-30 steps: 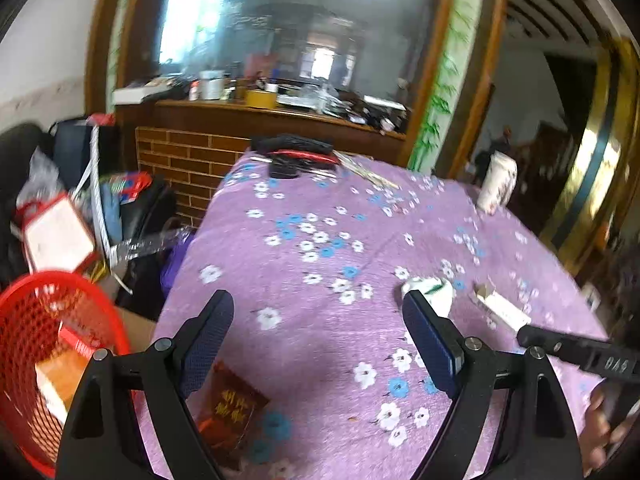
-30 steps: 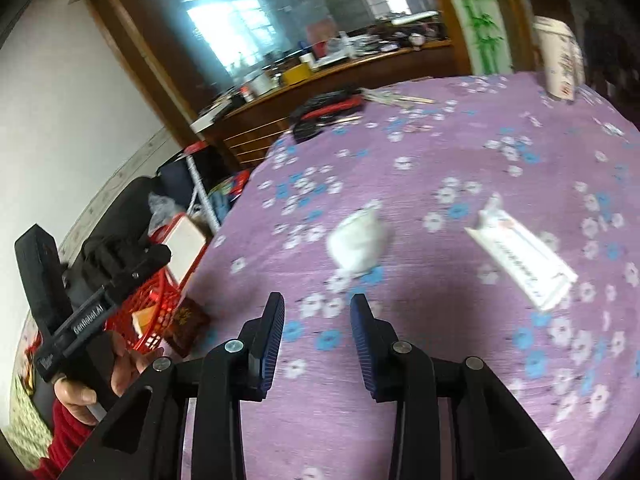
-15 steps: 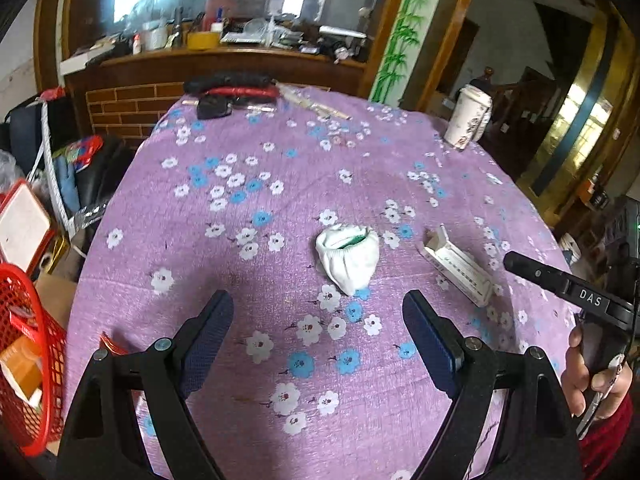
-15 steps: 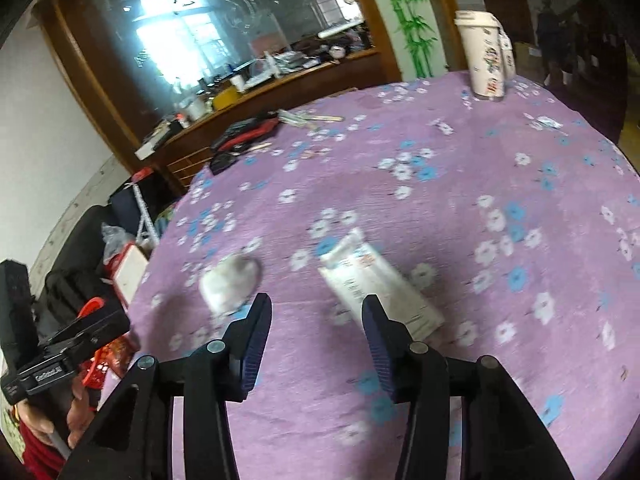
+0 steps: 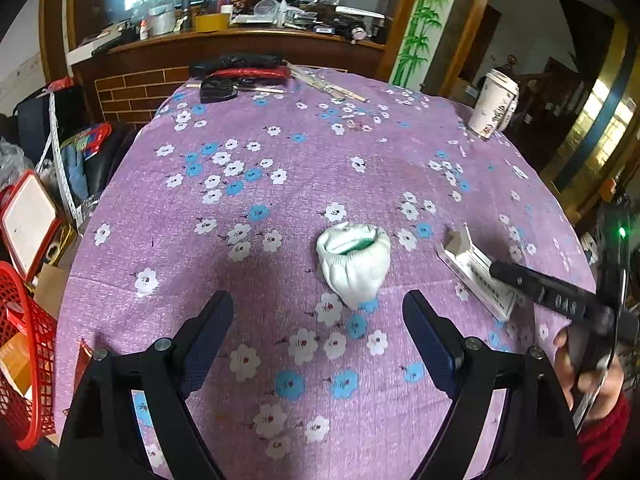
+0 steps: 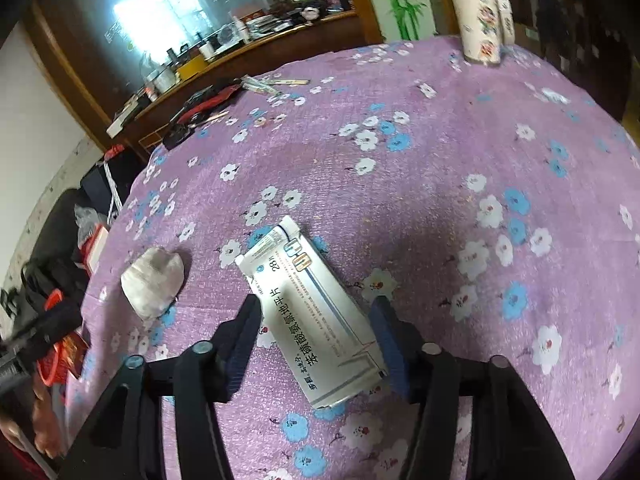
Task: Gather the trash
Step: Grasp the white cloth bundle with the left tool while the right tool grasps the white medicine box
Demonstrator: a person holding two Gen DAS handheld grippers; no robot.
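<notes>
A white medicine box [image 6: 310, 308] lies flat on the purple flowered tablecloth [image 6: 440, 152]. My right gripper [image 6: 316, 330] is open, its fingers on either side of the box's near half, apart from it. The box also shows in the left wrist view [image 5: 472, 268], with the right gripper over its near end. A balled white glove [image 5: 354, 258] lies just ahead of my left gripper [image 5: 318, 326], which is open and empty above the cloth. The glove also shows left of the box in the right wrist view [image 6: 152, 280].
A red mesh basket [image 5: 24, 344] with trash sits off the table's left edge. A white paper cup [image 5: 494, 104] stands at the far right. Black and red items [image 5: 236, 74] lie at the far edge. Bags clutter the floor at left [image 5: 76, 152].
My right gripper has opened wider and moved forward, so the box now lies between its fingers. My left gripper has swung from the basket side toward the glove.
</notes>
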